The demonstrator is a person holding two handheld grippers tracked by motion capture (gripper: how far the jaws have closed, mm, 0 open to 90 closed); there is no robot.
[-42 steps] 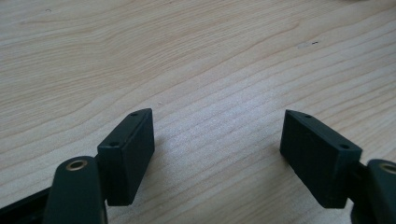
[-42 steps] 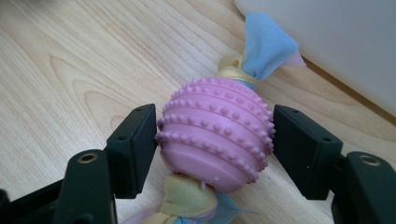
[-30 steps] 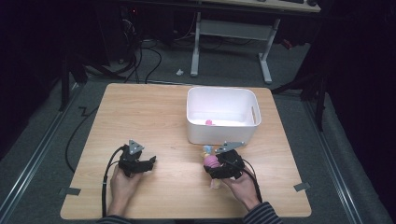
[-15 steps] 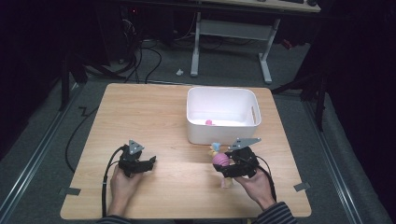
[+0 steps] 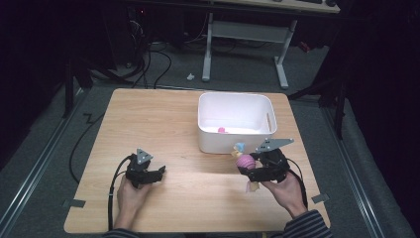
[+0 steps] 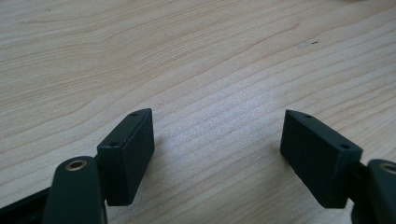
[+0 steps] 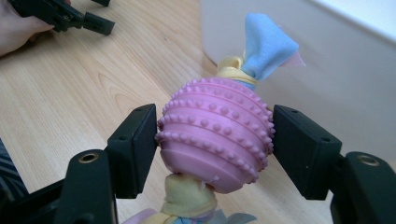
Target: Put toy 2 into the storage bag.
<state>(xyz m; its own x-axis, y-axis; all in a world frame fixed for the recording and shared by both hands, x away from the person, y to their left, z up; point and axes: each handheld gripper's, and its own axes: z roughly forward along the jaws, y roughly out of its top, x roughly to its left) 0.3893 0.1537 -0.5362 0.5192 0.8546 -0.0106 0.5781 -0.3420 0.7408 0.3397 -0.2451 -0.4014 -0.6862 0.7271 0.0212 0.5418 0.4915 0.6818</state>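
White bin (image 5: 208,130) standing just beyond the right gripper (image 5: 246,166), bare tabletop (image 5: 148,119) open at left

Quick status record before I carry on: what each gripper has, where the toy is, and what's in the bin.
right gripper: shut on the pink knobbed toy, one finger on each side of its ball
toy: cloth tied through it, blue end up, yellow end hanging below; held above the table, just in front of the bin
left gripper: open, nothing between its fingers, low over bare wood
white bin: upright on the table, one small pink item inside
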